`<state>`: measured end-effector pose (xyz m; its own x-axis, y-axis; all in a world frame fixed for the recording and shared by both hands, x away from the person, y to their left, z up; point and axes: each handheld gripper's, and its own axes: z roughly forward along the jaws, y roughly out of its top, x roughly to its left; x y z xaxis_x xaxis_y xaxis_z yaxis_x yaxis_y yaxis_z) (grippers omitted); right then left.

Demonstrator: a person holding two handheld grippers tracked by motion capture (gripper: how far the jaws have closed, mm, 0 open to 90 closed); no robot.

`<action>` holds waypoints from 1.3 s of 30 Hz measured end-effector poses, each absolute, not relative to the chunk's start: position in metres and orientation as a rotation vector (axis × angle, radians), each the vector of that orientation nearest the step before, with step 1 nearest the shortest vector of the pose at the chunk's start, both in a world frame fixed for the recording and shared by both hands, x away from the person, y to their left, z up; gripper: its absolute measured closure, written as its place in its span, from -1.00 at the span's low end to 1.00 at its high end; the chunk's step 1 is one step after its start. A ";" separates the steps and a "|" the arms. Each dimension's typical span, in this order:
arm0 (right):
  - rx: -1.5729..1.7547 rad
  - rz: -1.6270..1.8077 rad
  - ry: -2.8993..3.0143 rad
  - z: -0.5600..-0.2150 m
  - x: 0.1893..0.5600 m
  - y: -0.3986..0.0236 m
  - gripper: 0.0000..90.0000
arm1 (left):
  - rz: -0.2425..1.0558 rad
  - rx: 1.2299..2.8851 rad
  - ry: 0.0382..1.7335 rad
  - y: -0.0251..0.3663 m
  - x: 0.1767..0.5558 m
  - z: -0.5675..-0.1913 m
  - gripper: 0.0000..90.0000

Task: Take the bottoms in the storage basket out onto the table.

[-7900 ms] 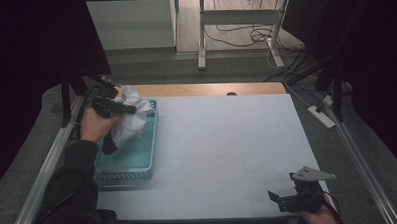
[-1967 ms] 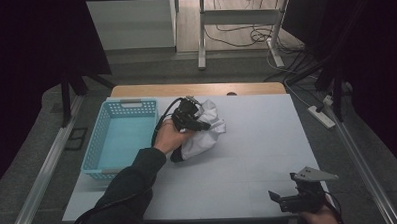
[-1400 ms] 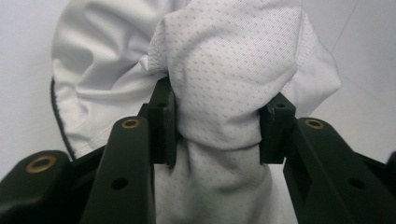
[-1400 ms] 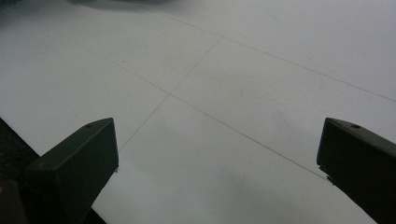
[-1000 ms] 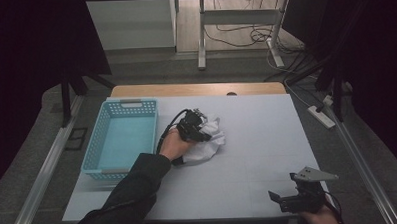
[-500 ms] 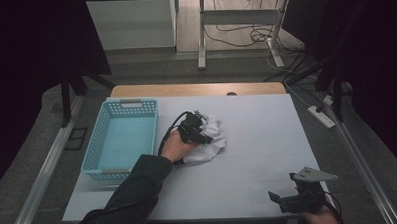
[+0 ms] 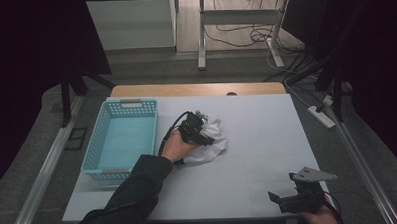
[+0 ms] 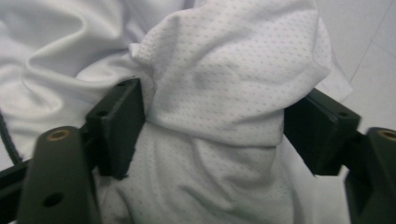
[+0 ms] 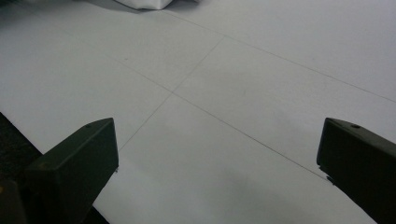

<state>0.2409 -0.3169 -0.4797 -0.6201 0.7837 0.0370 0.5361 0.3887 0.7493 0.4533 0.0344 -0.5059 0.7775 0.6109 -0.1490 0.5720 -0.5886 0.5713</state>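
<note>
**White garment bunched at table centre, flanked by the left gripper's jaws**

A table covered in white sheeting [image 7: 268, 154] is being viewed from above, with faint seam lines crossing its surface. A light blue perforated basket [image 7: 120, 139] is being kept at the table's left side, its long axis running away from the person, and it is lying well apart from the cloth.

A crumpled white mesh garment [image 7: 211, 141] is being held down near the table's centre, just right of the basket. No clear long axis or pointing direction can be told from the bundle, since it is being kept in a rounded heap.

The left gripper [image 8: 212, 130] is being pressed into the garment by the left hand [image 7: 175, 145]. Its jaws are being held spread, with a fold of the dotted fabric bulging between them and touching both inner faces.

The right gripper [image 7: 284, 203] is being held low at the table's near right corner, well apart from the garment. Its jaws are being kept wide apart, with bare sheeting between them.
</note>
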 end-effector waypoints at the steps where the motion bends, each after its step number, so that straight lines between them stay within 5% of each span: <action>1: 1.151 1.077 2.329 -0.480 0.241 -0.317 -1.00 | 0.078 2.349 0.880 0.035 0.453 -0.505 -0.50; 17: 1.146 1.075 2.336 -0.480 0.241 -0.316 -1.00 | 0.073 2.317 0.878 0.036 0.451 -0.492 -1.00; 39: 1.132 1.064 2.349 -0.480 0.241 -0.315 -1.00 | 0.059 2.240 0.791 0.054 0.441 -0.468 -1.00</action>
